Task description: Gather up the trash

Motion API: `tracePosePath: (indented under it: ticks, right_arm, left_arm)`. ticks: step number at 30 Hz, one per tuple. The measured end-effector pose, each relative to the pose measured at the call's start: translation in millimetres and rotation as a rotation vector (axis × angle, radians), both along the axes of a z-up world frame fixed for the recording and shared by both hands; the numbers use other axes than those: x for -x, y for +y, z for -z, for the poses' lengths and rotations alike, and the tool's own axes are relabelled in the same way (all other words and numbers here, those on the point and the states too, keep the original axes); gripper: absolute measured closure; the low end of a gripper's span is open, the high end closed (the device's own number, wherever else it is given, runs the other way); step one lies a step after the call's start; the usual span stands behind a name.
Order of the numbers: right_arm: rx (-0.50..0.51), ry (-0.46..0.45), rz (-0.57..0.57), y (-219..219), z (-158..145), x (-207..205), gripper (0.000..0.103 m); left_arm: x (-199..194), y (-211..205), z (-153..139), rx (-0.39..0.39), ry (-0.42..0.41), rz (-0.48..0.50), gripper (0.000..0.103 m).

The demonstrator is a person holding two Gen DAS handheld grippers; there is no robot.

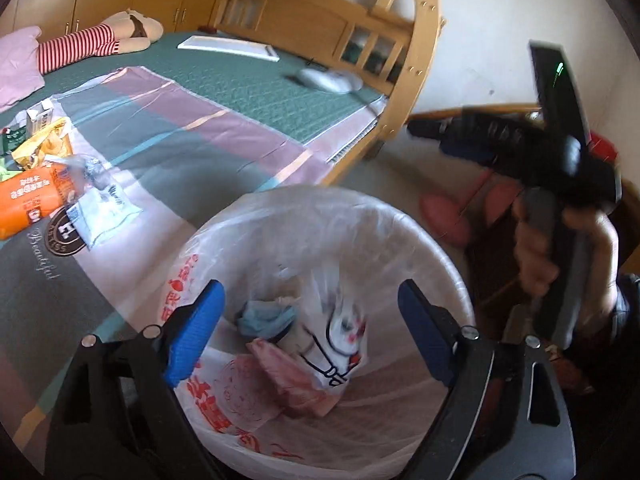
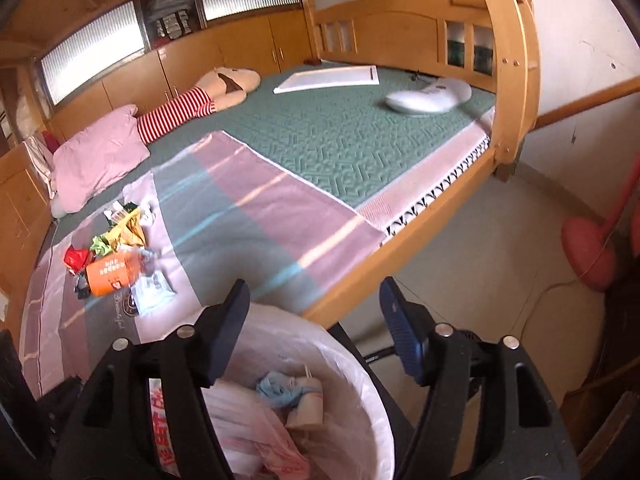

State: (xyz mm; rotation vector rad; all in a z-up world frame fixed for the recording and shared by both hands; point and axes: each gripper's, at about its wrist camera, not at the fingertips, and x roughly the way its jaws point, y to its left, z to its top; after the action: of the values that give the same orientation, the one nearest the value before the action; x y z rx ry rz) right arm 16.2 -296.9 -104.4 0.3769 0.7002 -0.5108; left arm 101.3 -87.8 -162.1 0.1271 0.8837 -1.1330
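A white trash bin [image 1: 416, 236] lined with a clear plastic bag stands by the bed's edge. It holds a printed white bag [image 1: 340, 344], a pink wrapper [image 1: 296, 384] and a blue crumpled piece [image 1: 264, 320]. My left gripper [image 1: 312, 332] hangs open right above the bin's mouth, with nothing between its blue pads. My right gripper [image 2: 316, 328] is open too, over the bin's far rim [image 2: 352, 360], and holds nothing. A hand [image 1: 536, 248] carries it at the right of the left wrist view. More trash lies on the bed: an orange packet [image 2: 112, 272], a yellow wrapper [image 2: 128, 232] and a clear bag [image 2: 154, 288].
The wooden bed frame [image 2: 360, 280] runs beside the bin. On the green mat [image 2: 340, 148] lie a pink pillow [image 2: 96, 156], a striped plush toy [image 2: 192, 108], a white board [image 2: 328, 78] and a white device [image 2: 428, 98]. A pink stand base [image 2: 588, 256] sits on the floor at right.
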Motion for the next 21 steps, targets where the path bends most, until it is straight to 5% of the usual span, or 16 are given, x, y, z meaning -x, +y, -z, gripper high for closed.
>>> tracePosePath:
  ticks: [4,7,10,13,17,21]
  right_arm:
    - [-0.041,0.012,-0.077,8,5,-22,0.032]
    - [-0.08,0.056,-0.174,31,12,-64,0.032]
    - [-0.093,0.081,-0.303,67,17,-114,0.032]
    - [-0.033,0.105,-0.45,114,23,-173,0.022]
    - [0.097,0.263,-0.572,176,56,-244,0.02]
    - [0.296,0.503,-0.622,228,120,-293,0.02]
  left_arm:
    - [-32,44,-9,0.128,0.075,-0.158,0.015]
    - [-70,106,-22,0.216,0.075,-0.425,0.011]
    - [-101,173,-20,0.199,0.073,-0.743,0.011]
    - [-126,228,-2,0.145,0.178,-1.011,0.011]
    - [-135,261,26,0.08,0.318,-1.143,0.011]
    - [-132,264,31,0.055,0.337,-1.142,0.011]
